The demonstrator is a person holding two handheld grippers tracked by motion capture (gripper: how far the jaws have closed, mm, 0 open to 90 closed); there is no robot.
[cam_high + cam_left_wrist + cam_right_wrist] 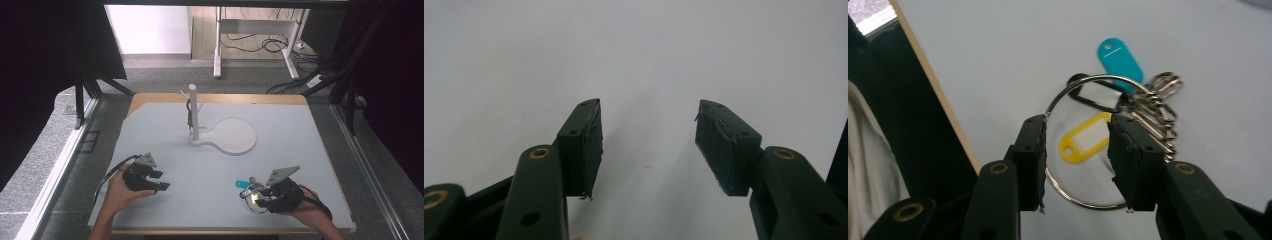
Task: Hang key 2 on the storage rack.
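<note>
While the right gripper (1075, 150) is straddling the key ring (1093, 140) at the table's (210, 165) 5 o'clock, its 2 jaws are standing apart, pads not yet pressing. The thin ring is likely skidding flat if they close off-centre, snagging the yellow tag (1083, 142). The left gripper (649, 145) is hovering spread, empty, at 7 o'clock.

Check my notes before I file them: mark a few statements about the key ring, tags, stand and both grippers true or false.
1. The key ring lies on the table. True.
2. The left gripper holds a key. False: nothing is between its jaws.
3. A teal tag is on the ring. True.
4. The ring hangs on the white stand. False: it lies by the right gripper.
5. The right gripper's jaws straddle the ring. True.
</note>
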